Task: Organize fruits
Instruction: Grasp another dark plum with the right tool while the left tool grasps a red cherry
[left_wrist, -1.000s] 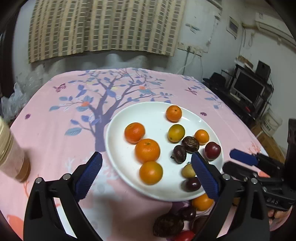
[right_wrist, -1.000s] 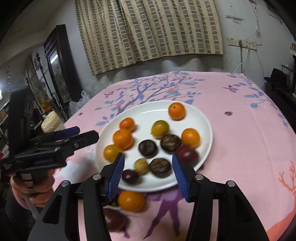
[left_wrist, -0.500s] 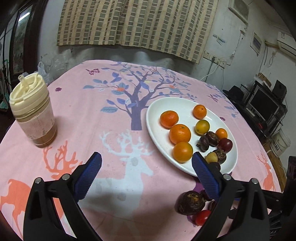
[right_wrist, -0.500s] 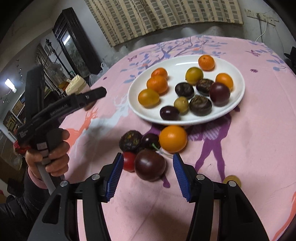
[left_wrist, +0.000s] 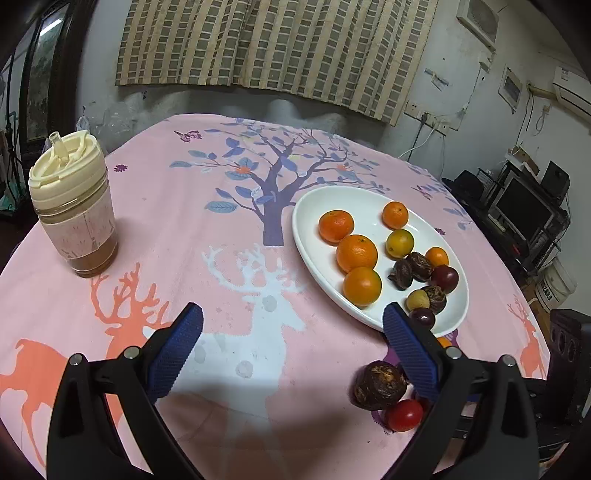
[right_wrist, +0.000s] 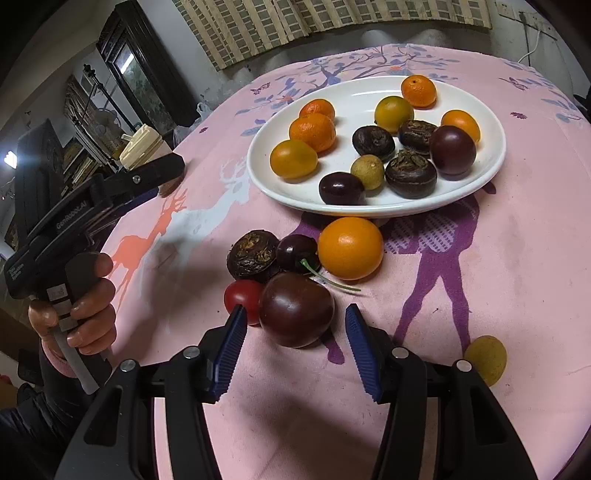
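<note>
A white plate (right_wrist: 493, 162) (left_wrist: 306, 240) holds several oranges, dark plums and wrinkled brown fruits. In front of it on the pink cloth lie a big dark plum (right_wrist: 295, 309), a red cherry tomato (right_wrist: 242, 297), a wrinkled brown fruit (right_wrist: 253, 254), a cherry (right_wrist: 297, 253), an orange (right_wrist: 350, 247) and a small yellow fruit (right_wrist: 484, 359). My right gripper (right_wrist: 295, 343) is open, its pads just short of the big plum on either side. My left gripper (left_wrist: 291, 345) is open and empty above the cloth, left of the loose fruits (left_wrist: 380, 384).
A lidded jar with a straw (left_wrist: 72, 210) stands at the table's left. The left gripper and the hand holding it show at the left of the right wrist view (right_wrist: 74, 229). Shelves and electronics stand beyond the table's right edge (left_wrist: 524, 210).
Both grippers have pulled back from the plate toward the table's near side. The right one has come down close to the loose fruits, with the big plum now near its pads.
</note>
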